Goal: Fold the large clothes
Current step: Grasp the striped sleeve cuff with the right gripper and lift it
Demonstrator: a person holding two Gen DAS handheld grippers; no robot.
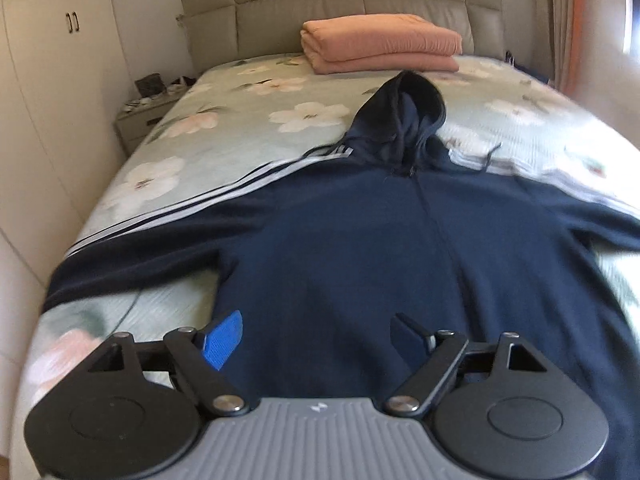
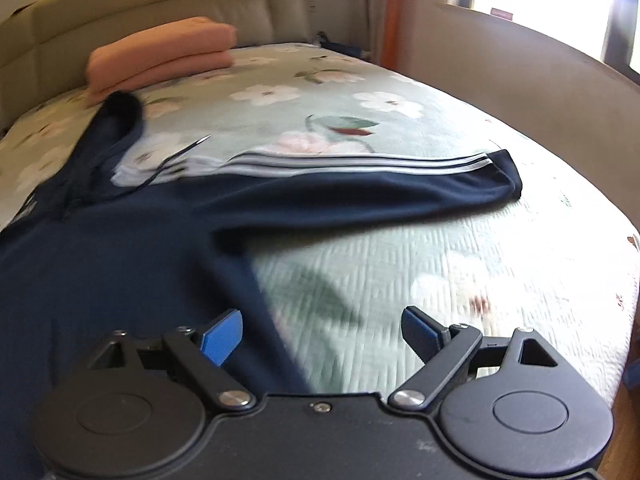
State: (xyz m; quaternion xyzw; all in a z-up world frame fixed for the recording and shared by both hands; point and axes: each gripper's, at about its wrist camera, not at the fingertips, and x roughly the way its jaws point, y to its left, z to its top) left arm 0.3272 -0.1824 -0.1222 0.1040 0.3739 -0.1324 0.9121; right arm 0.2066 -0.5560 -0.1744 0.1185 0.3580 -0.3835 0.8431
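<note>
Fingers [image 1: 224, 340] of both grippers stand wide apart, holding nothing.

Left gripper [image 1: 316, 340] hovers over the lower body of the navy hoodie [image 1: 360, 240], which lies spread flat on the flowered bed [image 1: 240, 120], sleeves out. Right gripper [image 2: 320, 336] is above the hoodie's side edge; the blur hides whether it touches. Folded pink blanket [image 1: 380, 46] lies by the headboard.
</note>
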